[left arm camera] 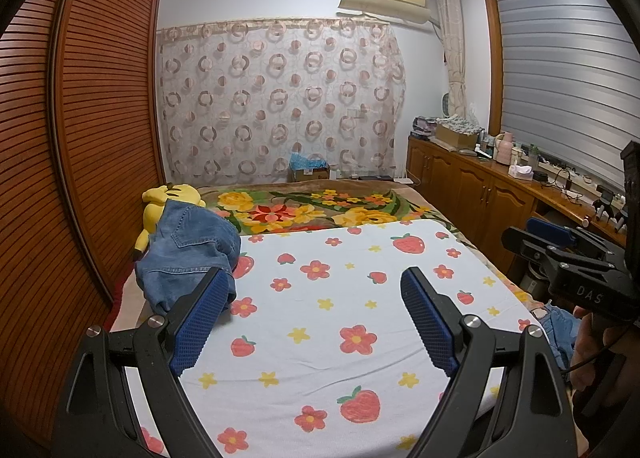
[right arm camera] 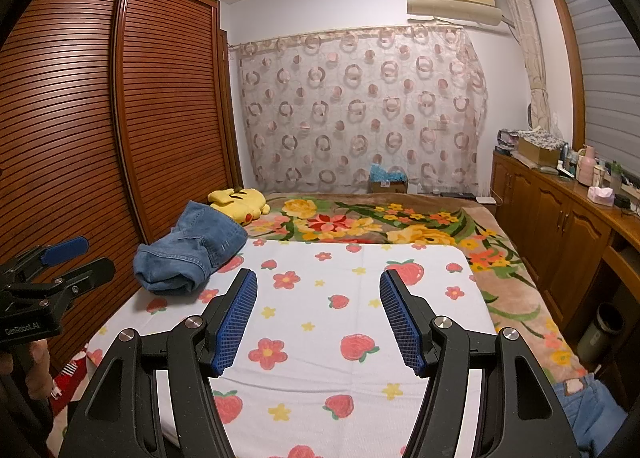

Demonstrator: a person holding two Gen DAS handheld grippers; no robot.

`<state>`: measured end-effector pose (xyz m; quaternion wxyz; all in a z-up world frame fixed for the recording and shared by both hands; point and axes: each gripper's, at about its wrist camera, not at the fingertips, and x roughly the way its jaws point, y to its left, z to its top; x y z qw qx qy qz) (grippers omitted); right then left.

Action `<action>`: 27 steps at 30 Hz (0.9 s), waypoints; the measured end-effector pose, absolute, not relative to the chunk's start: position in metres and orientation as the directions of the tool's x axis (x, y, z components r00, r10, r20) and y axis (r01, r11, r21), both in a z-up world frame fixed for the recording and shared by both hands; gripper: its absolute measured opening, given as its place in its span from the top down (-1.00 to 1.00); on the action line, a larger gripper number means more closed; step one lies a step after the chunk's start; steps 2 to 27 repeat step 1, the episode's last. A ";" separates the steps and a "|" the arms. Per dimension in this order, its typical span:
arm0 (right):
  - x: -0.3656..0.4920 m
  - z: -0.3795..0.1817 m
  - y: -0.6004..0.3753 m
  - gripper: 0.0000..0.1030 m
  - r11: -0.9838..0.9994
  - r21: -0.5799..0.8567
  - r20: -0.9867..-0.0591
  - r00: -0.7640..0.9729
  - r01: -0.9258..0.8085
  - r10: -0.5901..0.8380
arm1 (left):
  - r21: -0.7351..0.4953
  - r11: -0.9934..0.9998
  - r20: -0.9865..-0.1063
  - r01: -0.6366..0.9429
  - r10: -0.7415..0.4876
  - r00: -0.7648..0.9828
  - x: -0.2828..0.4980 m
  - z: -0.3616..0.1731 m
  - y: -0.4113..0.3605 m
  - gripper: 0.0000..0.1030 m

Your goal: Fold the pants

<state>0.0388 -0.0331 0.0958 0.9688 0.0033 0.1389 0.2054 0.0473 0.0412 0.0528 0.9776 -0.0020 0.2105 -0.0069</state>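
Both the left claw (left arm camera: 308, 322) and right claw (right arm camera: 318, 322) are black-framed — blue ribbed pads, silver screws, white lettering.

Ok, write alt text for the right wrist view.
The open right gripper hovers over a strawberry-print sheet on a bed, holding nothing. Blue jeans lie bunched at the sheet's far left, beside a yellow plush toy.

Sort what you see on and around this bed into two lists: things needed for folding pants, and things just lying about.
For the job:
jeans, bunched by the wardrobe side
strawberry sheet, the folding surface
left tool, open
right tool, open

Lying about:
yellow plush toy
flowered blanket
tissue box
cardboard box
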 end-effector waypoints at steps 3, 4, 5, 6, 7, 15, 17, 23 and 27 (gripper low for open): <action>0.039 0.096 -0.033 -0.28 0.916 0.065 -0.268 0.877 -0.397 0.399 | -0.006 1.000 -0.411 0.012 -0.014 0.911 0.047 0.053 0.041 -0.72; 0.039 0.096 -0.033 -0.28 0.916 0.065 -0.268 0.877 -0.397 0.399 | -0.006 1.000 -0.411 0.012 -0.014 0.911 0.047 0.053 0.041 -0.72; 0.039 0.096 -0.033 -0.28 0.916 0.065 -0.268 0.877 -0.397 0.399 | -0.006 1.000 -0.411 0.012 -0.014 0.911 0.047 0.053 0.041 -0.72; 0.039 0.096 -0.033 -0.28 0.916 0.065 -0.268 0.877 -0.397 0.399 | -0.006 1.000 -0.411 0.012 -0.014 0.911 0.047 0.053 0.041 -0.72; 0.039 0.096 -0.033 -0.28 0.916 0.065 -0.268 0.877 -0.397 0.399 | -0.006 1.000 -0.411 0.012 -0.014 0.911 0.047 0.053 0.041 -0.72; 0.039 0.096 -0.033 -0.28 0.916 0.065 -0.268 0.877 -0.397 0.399 | -0.006 1.000 -0.411 0.012 -0.014 0.911 0.047 0.053 0.041 -0.72; 0.039 0.096 -0.033 -0.28 0.916 0.065 -0.268 0.877 -0.397 0.399 | -0.006 1.000 -0.411 0.012 -0.014 0.911 0.047 0.053 0.041 -0.72; 0.039 0.096 -0.033 -0.28 0.916 0.065 -0.268 0.877 -0.397 0.399 | -0.006 1.000 -0.411 0.012 -0.014 0.911 0.047 0.053 0.041 -0.72; 0.039 0.096 -0.033 -0.28 0.916 0.065 -0.268 0.877 -0.397 0.399 | -0.006 1.000 -0.411 0.012 -0.014 0.911 0.047 0.053 0.041 -0.72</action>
